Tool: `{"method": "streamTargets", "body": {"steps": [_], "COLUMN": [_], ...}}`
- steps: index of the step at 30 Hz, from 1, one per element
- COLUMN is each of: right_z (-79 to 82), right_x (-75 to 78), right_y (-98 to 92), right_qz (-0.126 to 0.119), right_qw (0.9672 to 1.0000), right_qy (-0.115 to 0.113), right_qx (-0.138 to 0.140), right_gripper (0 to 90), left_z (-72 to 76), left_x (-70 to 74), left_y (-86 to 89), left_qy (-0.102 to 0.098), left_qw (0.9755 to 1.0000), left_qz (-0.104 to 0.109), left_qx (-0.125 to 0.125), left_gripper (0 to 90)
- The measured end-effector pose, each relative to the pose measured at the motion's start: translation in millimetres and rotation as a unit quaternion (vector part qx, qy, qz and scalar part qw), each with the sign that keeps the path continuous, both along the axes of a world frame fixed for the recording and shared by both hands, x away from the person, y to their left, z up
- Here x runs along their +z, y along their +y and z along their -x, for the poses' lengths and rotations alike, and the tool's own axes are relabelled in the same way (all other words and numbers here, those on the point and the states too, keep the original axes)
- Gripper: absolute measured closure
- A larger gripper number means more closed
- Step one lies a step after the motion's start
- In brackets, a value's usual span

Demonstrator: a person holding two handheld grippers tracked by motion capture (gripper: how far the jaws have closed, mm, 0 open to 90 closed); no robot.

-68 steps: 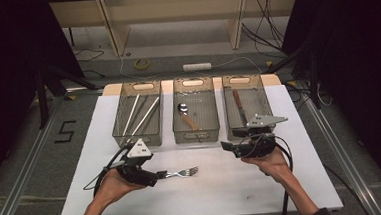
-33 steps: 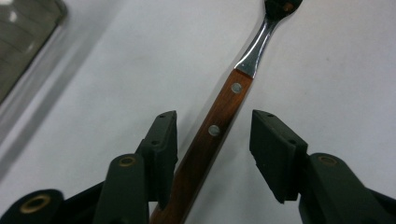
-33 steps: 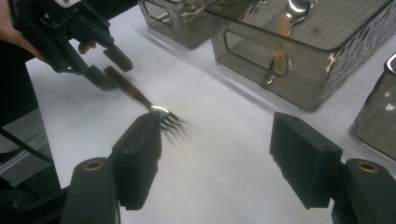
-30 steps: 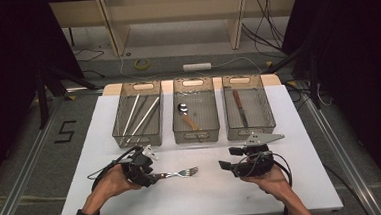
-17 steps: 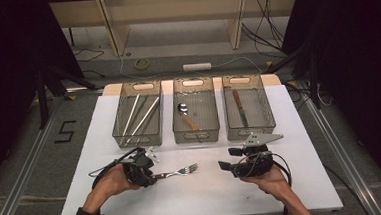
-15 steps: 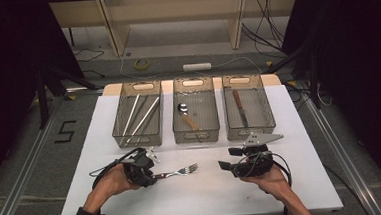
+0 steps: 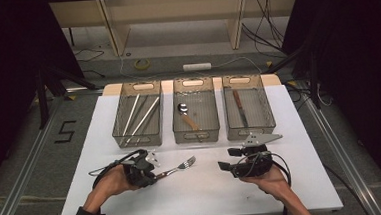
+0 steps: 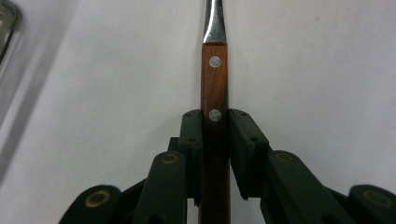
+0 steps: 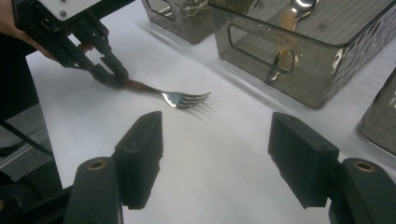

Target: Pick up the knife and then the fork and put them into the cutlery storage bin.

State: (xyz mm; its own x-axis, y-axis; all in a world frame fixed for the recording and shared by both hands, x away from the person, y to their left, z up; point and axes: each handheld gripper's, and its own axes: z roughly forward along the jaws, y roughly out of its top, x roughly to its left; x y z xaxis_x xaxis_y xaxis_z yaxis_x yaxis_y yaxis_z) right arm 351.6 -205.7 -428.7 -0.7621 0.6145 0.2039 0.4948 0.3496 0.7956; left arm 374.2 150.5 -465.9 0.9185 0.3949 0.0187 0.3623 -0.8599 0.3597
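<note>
A "5" [image 7: 65, 131] marks the floor left of the table.

Fork [image 8: 214, 93]: smooth reddish wood handle with two bright metal rivets, glossy steel neck and tines. Left tool [image 8: 215, 140]: matt black plastic pads. Surface [image 9: 224, 158] beneath it: matt white. Bins [image 9: 299, 60] beyond: translucent, glossy smoked plastic.

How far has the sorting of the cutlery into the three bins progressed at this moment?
Done: chopsticks, spoon and knife each lie in a clear bin. In hand: the left gripper has just been closing on the wooden-handled fork, which lies on the white table. Left: lifting and binning it. The right gripper waits open.
</note>
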Motion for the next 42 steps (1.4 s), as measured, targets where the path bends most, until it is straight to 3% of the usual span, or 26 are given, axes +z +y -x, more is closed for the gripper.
{"method": "streamTargets", "body": {"steps": [11,14,23,28,34,42], "right_z": [3.6,5.8,20.1,27.3,31.4,32.7], "right_x": [2.4,3.4,6.0,2.2,-5.7,-20.0], "right_y": [9.8,15.0,39.7,56.7,75.0,92.3], "right_qz": [-0.006,-0.005,0.019,0.043,0.082,0.144], "right_qw": [0.9996,0.9993,0.9953,0.9905,0.9834,0.9696], "right_qy": [-0.007,-0.012,-0.045,-0.062,-0.083,-0.107], "right_qx": [0.025,0.036,0.083,0.115,0.139,0.166], "right_gripper": [35.7,34.9,34.8,34.9,34.9,37.7], "left_z": [-0.3,1.3,14.4,17.6,20.2,20.9], "left_x": [3.8,9.1,25.5,27.2,30.4,31.8], "left_y": [-0.8,-3.3,-25.4,-36.7,-50.2,-65.8], "left_qy": [0.009,0.009,0.027,0.043,0.045,0.053], "left_qw": [0.9997,0.9992,0.9978,0.9970,0.9967,0.9961], "left_qz": [0.011,0.031,0.060,0.064,0.062,0.060], "left_qx": [0.020,0.025,0.005,-0.007,-0.024,-0.037], "left_gripper": [75.7,75.7,75.7,75.7,75.7,75.7]}}
